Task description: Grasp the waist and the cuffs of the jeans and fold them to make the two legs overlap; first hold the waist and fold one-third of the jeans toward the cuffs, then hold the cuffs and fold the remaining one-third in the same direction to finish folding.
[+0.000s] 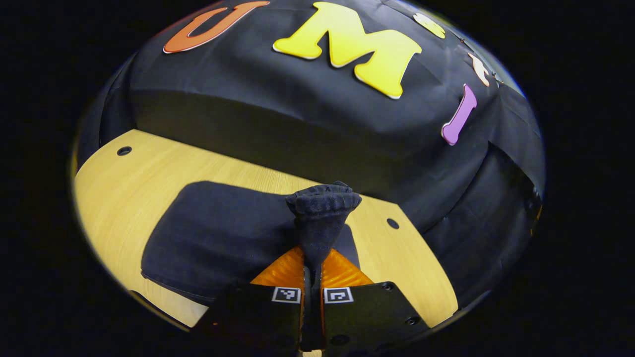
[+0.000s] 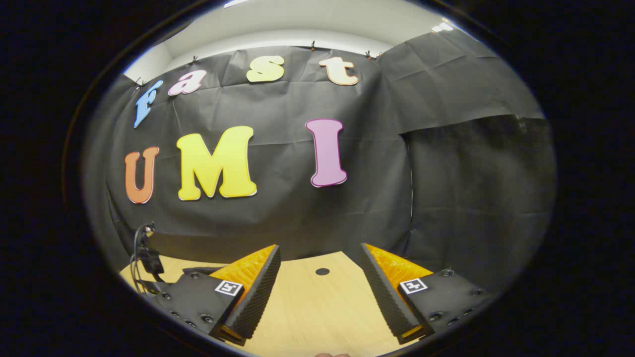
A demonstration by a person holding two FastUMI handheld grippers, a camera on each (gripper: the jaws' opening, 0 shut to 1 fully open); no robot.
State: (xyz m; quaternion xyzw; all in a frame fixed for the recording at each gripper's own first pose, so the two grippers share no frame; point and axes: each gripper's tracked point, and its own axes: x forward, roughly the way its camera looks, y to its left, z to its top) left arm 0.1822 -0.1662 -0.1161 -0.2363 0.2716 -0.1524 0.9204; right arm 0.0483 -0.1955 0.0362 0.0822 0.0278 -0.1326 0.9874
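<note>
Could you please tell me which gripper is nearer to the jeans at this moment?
Left. The left gripper is pinching a bunched edge of the jeans; the right gripper hangs open over bare table.

The left claw (image 1: 312, 263) has its two fingers pressed together, pinching a bunched fold of dark denim jeans (image 1: 322, 208) that stands up between them. The right claw (image 2: 320, 292) is spread wide, holding nothing.

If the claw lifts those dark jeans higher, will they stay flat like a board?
Probably not. The jeans bunch into wrinkles where the left claw pinches them, so they look floppy and would likely droop. Folded layers on the table suggest some weight.
</note>
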